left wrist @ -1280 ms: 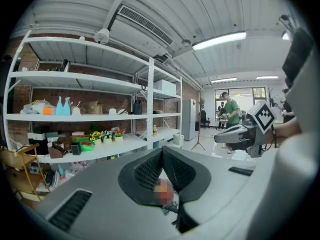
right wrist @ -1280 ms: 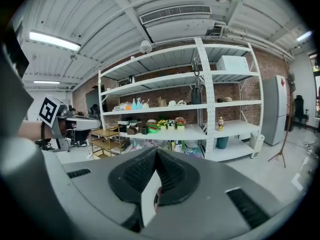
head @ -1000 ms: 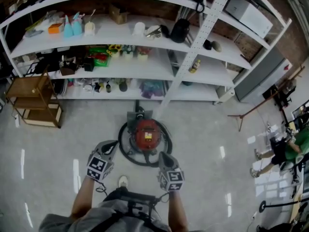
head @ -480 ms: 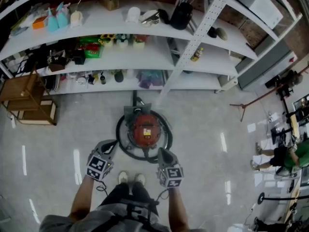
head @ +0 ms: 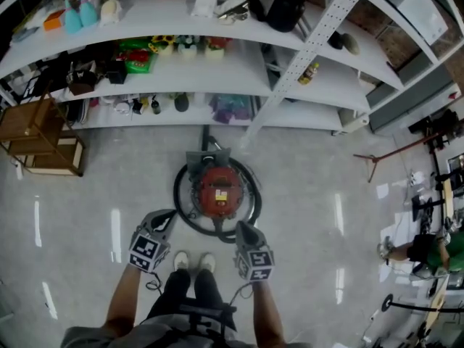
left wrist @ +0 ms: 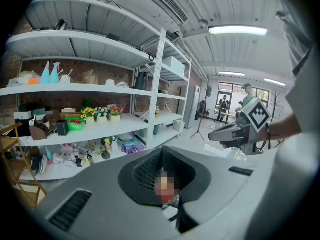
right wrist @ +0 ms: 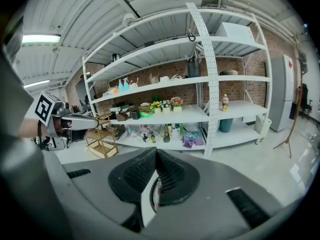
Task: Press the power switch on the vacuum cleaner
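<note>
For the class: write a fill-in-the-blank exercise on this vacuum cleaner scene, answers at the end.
The vacuum cleaner has a top coloured ____.
It stands on the ____, before white shelves.
A black hose lies coiled ____ it.
The left gripper and right gripper have their jaws pressed ____.
Answers: red; floor; around; together.

One vacuum cleaner is sitting on the floor. Two grippers, a left gripper and a right gripper, are hanging near it. Two spray bottles and three flower pots are standing on shelves, with one wooden rack standing alongside.
</note>
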